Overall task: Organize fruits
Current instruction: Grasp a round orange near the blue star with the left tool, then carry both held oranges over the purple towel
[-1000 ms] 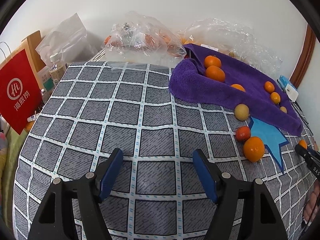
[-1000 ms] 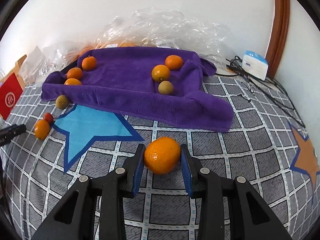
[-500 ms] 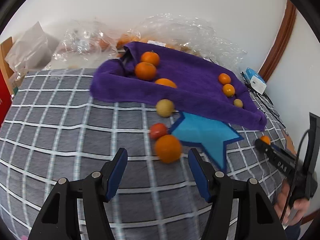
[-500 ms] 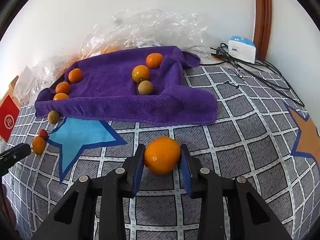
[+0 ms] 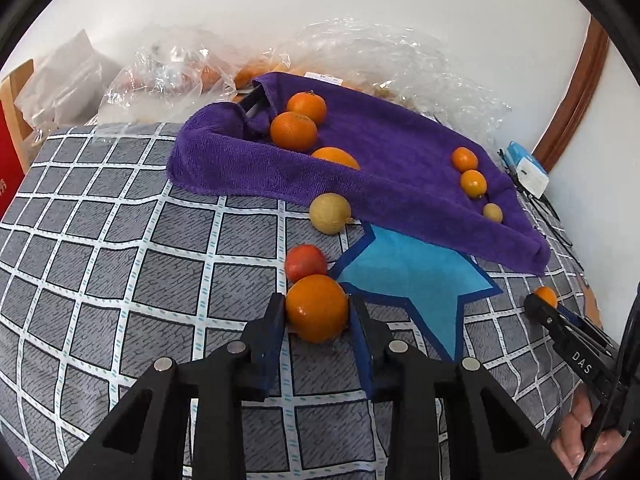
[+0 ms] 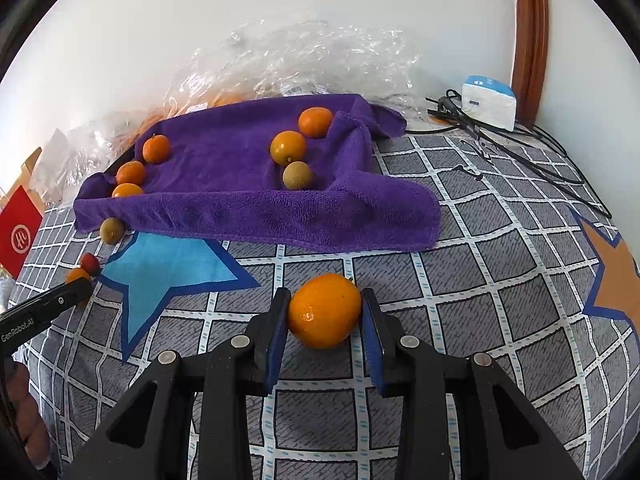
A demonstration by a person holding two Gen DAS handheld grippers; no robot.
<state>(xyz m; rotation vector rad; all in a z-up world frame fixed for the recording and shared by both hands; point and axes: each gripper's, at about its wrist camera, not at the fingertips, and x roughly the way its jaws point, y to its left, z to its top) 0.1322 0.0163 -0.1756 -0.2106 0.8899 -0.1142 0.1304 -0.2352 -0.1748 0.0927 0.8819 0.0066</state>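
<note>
My left gripper [image 5: 317, 308] is shut on an orange [image 5: 316, 307] that rests on the checked grey cloth [image 5: 120, 240], next to a small red fruit [image 5: 305, 262] and a yellow-brown fruit [image 5: 330, 213]. My right gripper [image 6: 325, 312] is shut on another orange [image 6: 324, 310] and holds it in front of the purple towel [image 6: 240, 168]. The towel [image 5: 400, 168] carries three oranges at its left end [image 5: 293, 131] and two oranges with a brown fruit at its right end [image 6: 297, 175]. The right gripper also shows in the left wrist view [image 5: 540, 308].
Crumpled clear plastic bags [image 5: 192, 68] with more fruit lie behind the towel along the wall. A white and blue box [image 6: 488, 106] and black cables [image 6: 520, 152] sit at the back right. A red bag [image 6: 18, 236] stands at the left edge.
My left gripper swung right, moved up to the orange by the blue star and closed on it. My right gripper kept its orange and came slightly closer to the towel.
</note>
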